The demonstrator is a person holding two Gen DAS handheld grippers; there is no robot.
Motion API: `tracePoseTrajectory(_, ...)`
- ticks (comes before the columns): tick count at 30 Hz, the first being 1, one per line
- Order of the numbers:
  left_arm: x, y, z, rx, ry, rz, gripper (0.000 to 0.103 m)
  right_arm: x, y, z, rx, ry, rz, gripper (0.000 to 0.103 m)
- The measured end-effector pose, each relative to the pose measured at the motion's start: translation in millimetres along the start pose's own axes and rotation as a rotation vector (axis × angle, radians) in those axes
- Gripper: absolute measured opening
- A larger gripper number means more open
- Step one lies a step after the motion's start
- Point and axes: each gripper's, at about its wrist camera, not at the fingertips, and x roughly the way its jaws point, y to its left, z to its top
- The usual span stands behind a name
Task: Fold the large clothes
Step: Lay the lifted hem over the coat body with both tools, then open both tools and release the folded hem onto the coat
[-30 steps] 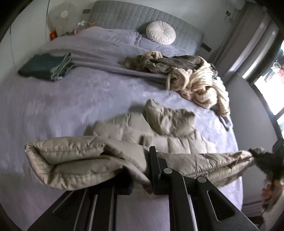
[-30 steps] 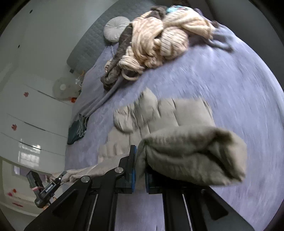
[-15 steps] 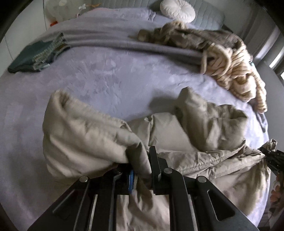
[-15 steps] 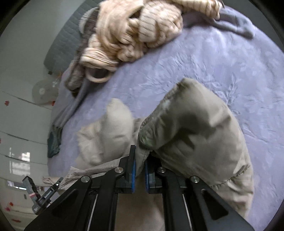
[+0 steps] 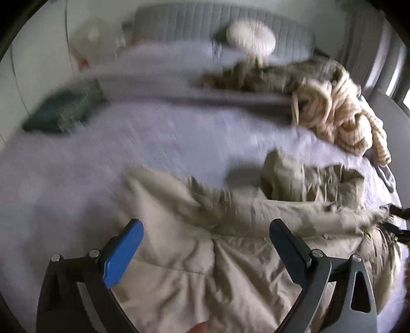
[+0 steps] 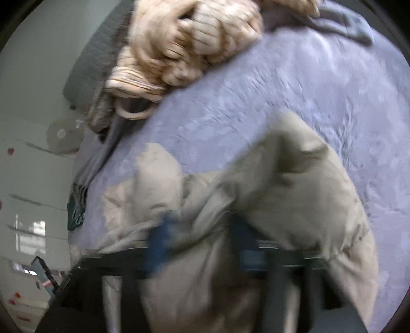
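While jaws are opening, left claw [image 5: 206, 231] and right claw [image 6: 202, 230] spread wide, releasing beige jacket [image 5: 230, 256] beneath them onto bed [image 5: 153, 143] (fold laid down, probably).

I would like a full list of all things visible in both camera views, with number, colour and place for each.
puffer jacket: one, beige, lying on the near part of the bed, under both tools
bedcover: one, lilac, over the whole bed
pile of clothes: one heap, cream striped and grey-brown, far right of the bed
folded garment: one, dark green, far left of the bed
round cushion: one, white, against the headboard
headboard: one, grey, quilted, far end of the bed
fan: one, white, blurred, left of the headboard
left tool: one, black with a blue pad, jaws opening, jacket below them, not gripped
right tool: one, black and blue, blurred, jaws opening over the jacket
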Motion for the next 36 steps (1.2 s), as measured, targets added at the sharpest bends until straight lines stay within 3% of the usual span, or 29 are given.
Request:
tracePoseTrajectory(2,-10,-3,3,0.008,-0.005,-0.027,0.098,-15,17,-6,-0.080,-0.029,-0.016,0.076)
tracePoseTrajectory(3,-10,-6,3,0.003,0.007,-0.059,0.098,-16,25,-9,-0.124,-0.018,-0.028,0.057)
tracePoseTrajectory(5,0,-18,1,0.015,0.047,-0.145,0.076,-8,39,-18,-0.198,0.022,-0.046,0.023)
tracePoseTrajectory(6,8,-27,-2,0.034,0.075,-0.166,0.058,1,44,-24,-0.227,0.049,-0.050,0.021)
tracePoseTrajectory(7,20,-40,-8,0.055,0.105,-0.181,0.051,12,49,-29,-0.253,0.072,-0.043,0.020)
tracePoseTrajectory(10,47,-64,-22,0.067,0.127,-0.165,0.051,45,54,-42,-0.312,0.101,-0.078,0.019)
tracePoseTrajectory(12,68,-71,-27,0.066,0.125,-0.118,0.051,62,53,-44,-0.341,0.085,-0.117,0.012)
tracePoseTrajectory(17,103,-72,-10,0.047,0.131,-0.083,0.051,87,45,-27,-0.341,0.071,-0.134,0.000)
tracePoseTrajectory(22,103,-72,3,0.072,0.142,-0.062,0.051,88,44,-10,-0.293,0.106,-0.109,0.000)
tracePoseTrajectory(26,80,-35,15,0.097,0.058,0.086,0.052,48,32,-2,-0.329,0.039,-0.193,0.003)
tracePoseTrajectory(28,84,-1,21,0.048,0.071,0.159,0.052,29,12,8,-0.307,-0.013,-0.270,0.004)
tracePoseTrajectory(30,96,22,20,-0.019,0.110,0.162,0.053,23,-8,16,-0.249,-0.020,-0.294,0.004)
tracePoseTrajectory(33,119,36,14,-0.069,0.145,0.171,0.074,33,-39,24,-0.124,0.008,-0.273,0.003)
tracePoseTrajectory(36,137,35,13,-0.084,0.163,0.177,0.077,55,-41,27,-0.153,0.013,-0.322,0.002)
